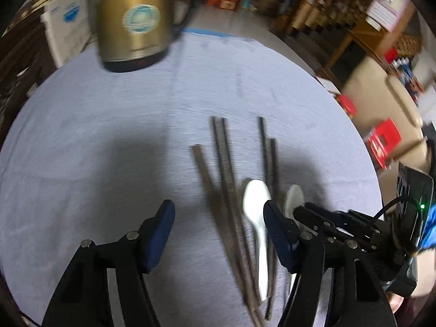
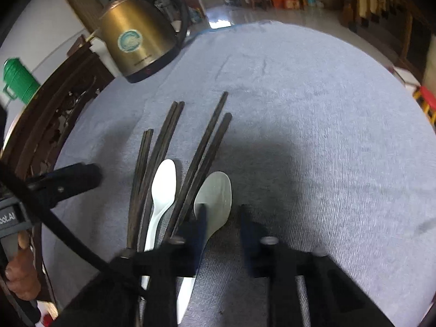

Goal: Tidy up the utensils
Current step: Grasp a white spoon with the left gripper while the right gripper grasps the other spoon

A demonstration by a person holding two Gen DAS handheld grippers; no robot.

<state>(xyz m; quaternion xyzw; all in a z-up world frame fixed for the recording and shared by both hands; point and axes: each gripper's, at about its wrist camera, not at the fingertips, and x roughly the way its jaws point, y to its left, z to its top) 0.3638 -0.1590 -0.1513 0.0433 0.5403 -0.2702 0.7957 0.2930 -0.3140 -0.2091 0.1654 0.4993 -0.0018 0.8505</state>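
Both grippers poised over the utensil pile at the table's point(image 2: 340, 103) near edge.

Chopsticks point(image 2: 167, 128) are fanned, long axes run from the near edge toward the far edge, with a white spoon point(image 2: 163, 185) and a grey spoon point(image 2: 218, 190) laid among them, bowls pointing away. The right gripper point(image 2: 222, 226) is seen just over the grey spoon's bowl, jaws a narrow gap apart, nothing clamped; it is judged nearer. The left gripper point(image 1: 218, 234) is held wide apart and empty, the pile just to its right side, one finger over the white spoon. A kettle point(image 2: 136, 41) is stood at the far-left edge, well apart. The spoons are hemmed in by overlapping chopsticks.
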